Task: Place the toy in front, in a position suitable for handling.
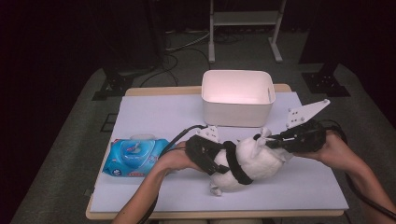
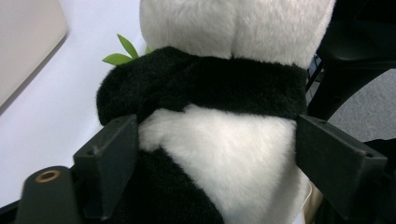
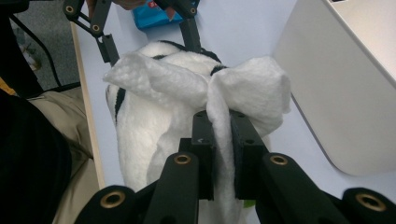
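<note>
Fingers (image 2: 109, 158) of left gripper (image 2: 217, 154) around plush panda (image 1: 250, 161), right gripper (image 3: 223, 140) pinching wet wipe (image 3: 247, 88)

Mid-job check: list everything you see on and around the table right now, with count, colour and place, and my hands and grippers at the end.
panda plush toy: 1, white and black with a green leaf, front centre of the table, lying between the two grippers
wet wipe: 1, white, pinched in the right gripper, resting against the panda
wipes pack: 1, blue, front left of the table
bin: 1, white, open top, back centre of the table
table: 1, white sheet over a wooden top
metal frame: 1, light grey, on the floor behind the table
left gripper: 1, black, jaws clamped on the panda's sides
right gripper: 1, black, jaws shut on the wipe
forearms: 2, entering from the bottom edge
</note>
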